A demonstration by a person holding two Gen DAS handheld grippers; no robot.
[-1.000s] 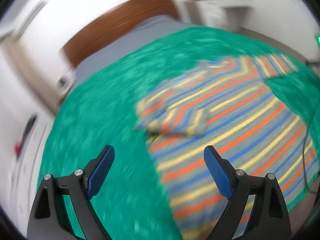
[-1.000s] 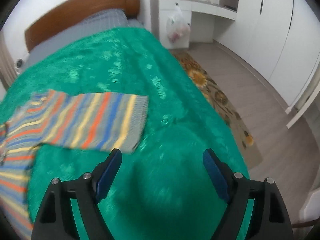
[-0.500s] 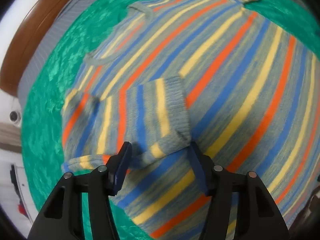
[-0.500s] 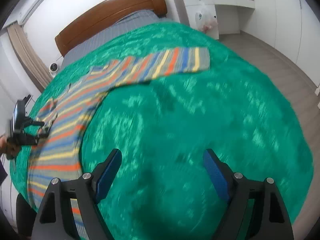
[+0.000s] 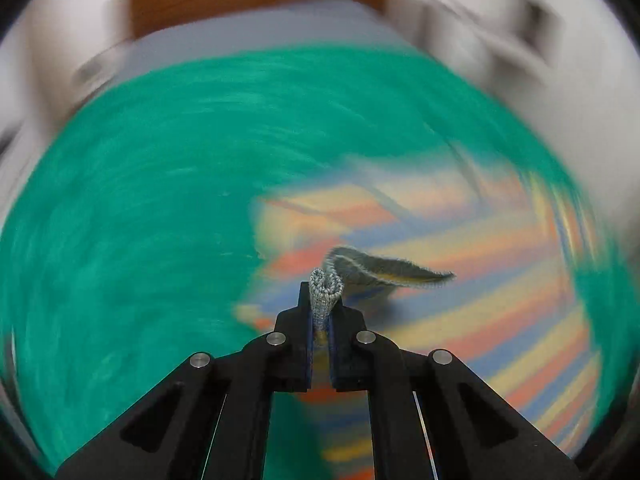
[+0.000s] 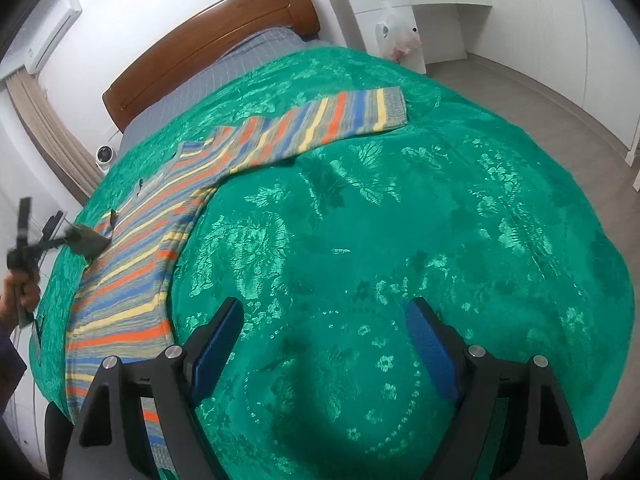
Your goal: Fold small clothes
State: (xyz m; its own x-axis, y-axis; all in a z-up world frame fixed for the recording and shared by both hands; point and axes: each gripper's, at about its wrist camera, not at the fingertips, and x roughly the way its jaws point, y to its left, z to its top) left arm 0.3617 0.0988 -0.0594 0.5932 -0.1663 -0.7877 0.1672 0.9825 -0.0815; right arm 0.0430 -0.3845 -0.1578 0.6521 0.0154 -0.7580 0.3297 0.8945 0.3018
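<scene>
Left claw [image 5: 325, 312] now pressed together on the grey cuff [image 5: 325, 290] of the striped sweater [image 6: 132, 276], lifting it; half a second ago it only straddled it. Sleeve fold under way. Right claw [image 6: 324, 344] spread, idle above the green bedspread [image 6: 400, 220]. Sweater lies along the bed's left edge.

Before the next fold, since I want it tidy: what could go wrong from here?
1. The left claw pinches only the bunched cuff of the striped sweater; a quick pull might slip it free.
2. The other sleeve lies stretched out across the green bedspread, while the right claw hangs open over bare cover, so the body may drag and wrinkle.
</scene>
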